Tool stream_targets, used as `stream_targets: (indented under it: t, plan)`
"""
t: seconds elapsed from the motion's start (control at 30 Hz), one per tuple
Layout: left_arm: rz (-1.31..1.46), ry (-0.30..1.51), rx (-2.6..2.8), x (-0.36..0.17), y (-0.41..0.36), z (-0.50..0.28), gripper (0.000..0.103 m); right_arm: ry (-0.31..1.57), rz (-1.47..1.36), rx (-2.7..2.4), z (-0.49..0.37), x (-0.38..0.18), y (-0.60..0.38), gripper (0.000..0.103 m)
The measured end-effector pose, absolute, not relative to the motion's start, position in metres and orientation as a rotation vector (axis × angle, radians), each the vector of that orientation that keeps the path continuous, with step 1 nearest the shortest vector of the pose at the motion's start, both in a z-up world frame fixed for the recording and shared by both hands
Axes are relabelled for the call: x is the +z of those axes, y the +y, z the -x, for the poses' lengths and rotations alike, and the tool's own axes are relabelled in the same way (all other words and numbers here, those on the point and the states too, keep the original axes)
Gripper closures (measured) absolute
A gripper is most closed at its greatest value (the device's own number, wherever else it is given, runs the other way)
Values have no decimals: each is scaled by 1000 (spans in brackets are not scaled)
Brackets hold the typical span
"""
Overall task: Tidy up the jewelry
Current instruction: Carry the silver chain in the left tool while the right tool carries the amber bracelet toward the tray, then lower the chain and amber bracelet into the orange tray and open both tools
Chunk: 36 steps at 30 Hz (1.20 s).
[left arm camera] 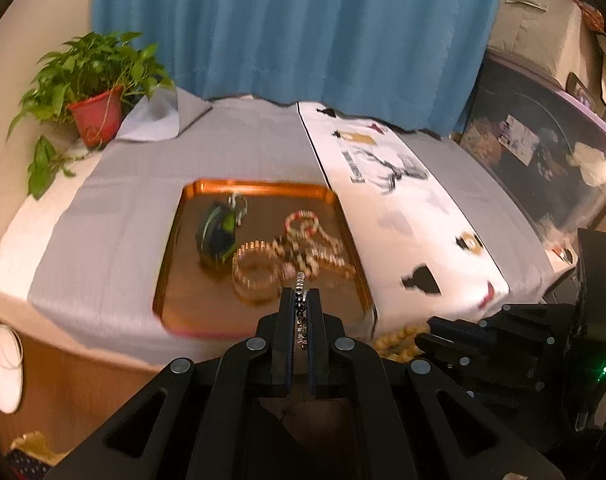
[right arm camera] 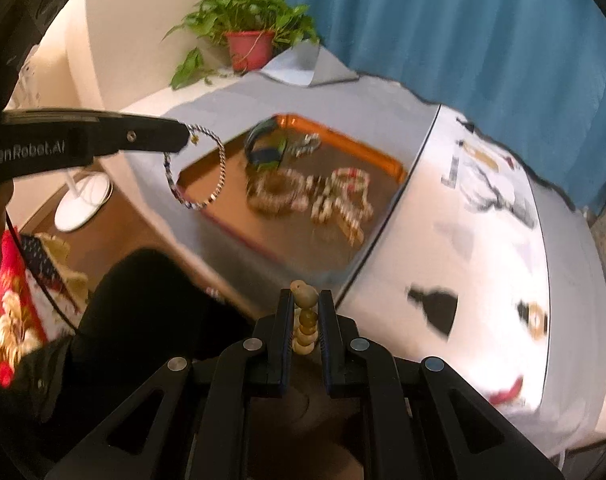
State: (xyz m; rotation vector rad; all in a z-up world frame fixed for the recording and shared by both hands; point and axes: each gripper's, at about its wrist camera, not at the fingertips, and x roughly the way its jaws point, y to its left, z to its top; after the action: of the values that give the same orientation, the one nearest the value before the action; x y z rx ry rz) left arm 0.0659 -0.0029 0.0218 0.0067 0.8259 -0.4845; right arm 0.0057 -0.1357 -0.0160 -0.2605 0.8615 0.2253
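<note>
My left gripper (left arm camera: pixel 301 294) is shut on a thin silver chain bracelet (left arm camera: pixel 301 280), in front of the orange tray (left arm camera: pixel 259 184). From the right wrist view, that left gripper (right arm camera: pixel 185 136) holds the chain bracelet (right arm camera: pixel 219 160) as a hanging loop near the tray's (right arm camera: pixel 343 140) left corner. My right gripper (right arm camera: pixel 306 296) is shut on a string of tan wooden beads (right arm camera: pixel 303 330), off the table's near edge. The right gripper (left arm camera: pixel 427 334) and its beads (left arm camera: pixel 399 338) also show low on the right. In the tray lie a dark green bangle (left arm camera: pixel 217 232) and several beaded bracelets (left arm camera: pixel 255 268).
A grey cloth covers the table, with a white printed cloth (left arm camera: pixel 403 208) to the right of the tray. A potted plant (left arm camera: pixel 97 120) stands at the far left corner before a blue curtain. A dark bin (left arm camera: pixel 543 168) sits to the right. A person's dark-clothed leg (right arm camera: pixel 143 300) is below the table edge.
</note>
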Motion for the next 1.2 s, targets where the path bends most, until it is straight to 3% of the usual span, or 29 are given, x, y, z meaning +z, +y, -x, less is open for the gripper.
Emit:
stream_targets:
  t: [0.27, 0.67, 0.7, 0.73, 0.77, 0.8, 0.83, 0.97, 1.2]
  plan:
    - [-29, 823, -477, 12, -24, -136, 100, 800, 234, 226, -83, -6, -138, 90]
    - [-89, 869, -409, -29, -34, -199, 100, 812, 204, 241, -158, -35, -142, 90]
    - [-95, 874, -399, -33, -34, -201, 94, 818, 199, 246, -161, -38, -143, 88]
    - [-109, 899, -384, -41, -33, -206, 78, 832, 194, 257, -165, -43, -142, 86]
    - [-119, 925, -363, -47, -33, -208, 63, 868, 208, 255, -171, -52, -141, 72]
    - [-124, 937, -350, -50, -32, -209, 35, 895, 223, 238, -172, -58, -140, 48]
    - [-135, 935, -309, -52, -30, -206, 19, 903, 229, 231, -171, -62, -141, 31]
    - [-179, 853, -201, -48, -20, -175, 7, 912, 242, 220, -147, -66, -144, 29]
    - [-128, 854, -155, -46, -2, -97, 6, 923, 197, 132, -90, -61, -160, 27]
